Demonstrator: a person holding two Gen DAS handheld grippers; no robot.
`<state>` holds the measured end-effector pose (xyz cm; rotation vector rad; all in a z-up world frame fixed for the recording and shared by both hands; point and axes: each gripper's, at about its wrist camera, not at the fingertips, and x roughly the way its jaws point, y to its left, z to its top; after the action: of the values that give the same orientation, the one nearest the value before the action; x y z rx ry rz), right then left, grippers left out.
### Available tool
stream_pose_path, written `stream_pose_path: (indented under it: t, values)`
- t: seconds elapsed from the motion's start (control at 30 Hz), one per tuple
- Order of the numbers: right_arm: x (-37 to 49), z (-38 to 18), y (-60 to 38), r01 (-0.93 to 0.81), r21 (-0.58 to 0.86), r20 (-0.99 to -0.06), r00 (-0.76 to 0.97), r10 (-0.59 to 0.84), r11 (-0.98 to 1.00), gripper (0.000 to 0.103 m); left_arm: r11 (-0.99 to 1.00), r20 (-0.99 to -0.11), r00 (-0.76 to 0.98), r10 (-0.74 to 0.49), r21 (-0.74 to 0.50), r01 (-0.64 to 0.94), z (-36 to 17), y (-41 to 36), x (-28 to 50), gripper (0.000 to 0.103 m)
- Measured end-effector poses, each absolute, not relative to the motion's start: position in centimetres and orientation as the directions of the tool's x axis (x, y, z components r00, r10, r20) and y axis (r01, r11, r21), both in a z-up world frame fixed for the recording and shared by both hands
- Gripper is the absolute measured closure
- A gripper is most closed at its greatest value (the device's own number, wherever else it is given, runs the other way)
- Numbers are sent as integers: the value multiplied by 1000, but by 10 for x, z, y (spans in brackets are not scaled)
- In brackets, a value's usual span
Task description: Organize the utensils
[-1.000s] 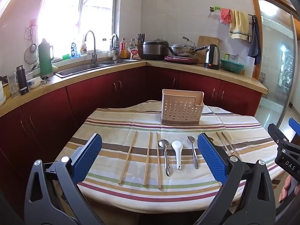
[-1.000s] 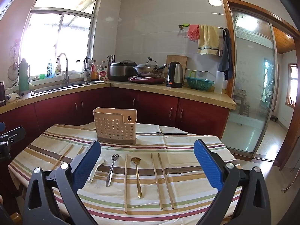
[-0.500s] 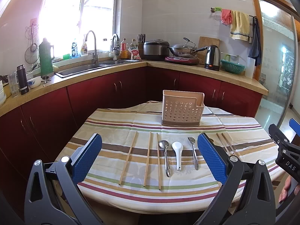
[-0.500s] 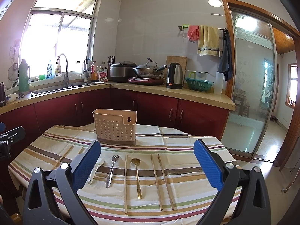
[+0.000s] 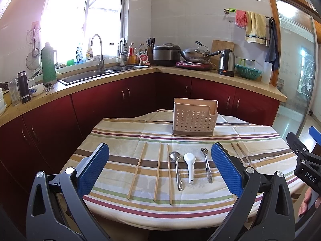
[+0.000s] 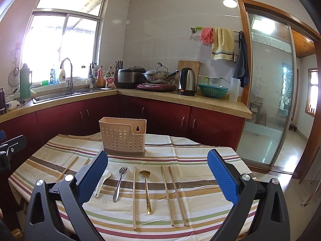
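A beige perforated utensil holder (image 5: 194,118) (image 6: 123,137) stands upright at the far side of the striped tablecloth (image 5: 124,138). In front of it lie several wooden chopsticks (image 5: 157,170), a steel spoon (image 5: 176,168), a white ceramic spoon (image 5: 190,166) and a steel fork (image 5: 206,164). The right wrist view adds a gold spoon (image 6: 146,188) and more chopsticks (image 6: 173,194). My left gripper (image 5: 160,170) hovers open near the table's front edge. My right gripper (image 6: 157,178) is open too, above the fork (image 6: 119,182) and gold spoon. Neither holds anything.
Red cabinets and a counter (image 5: 200,72) with sink, rice cooker, wok and kettle run behind the table. A glass sliding door (image 6: 268,100) is at the right. The other gripper's body shows at the right edge (image 5: 305,164) with a hand (image 5: 306,200) below it.
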<state>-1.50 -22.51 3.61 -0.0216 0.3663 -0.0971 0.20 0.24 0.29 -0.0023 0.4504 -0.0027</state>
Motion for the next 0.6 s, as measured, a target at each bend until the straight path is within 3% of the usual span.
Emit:
stream_pose_path:
  t: [0.6]
  values:
    - [-15, 35, -224, 91, -40, -356, 929, -99, 995, 6, 1000, -434, 901, -2, -2, 1, 2, 2, 2, 4]
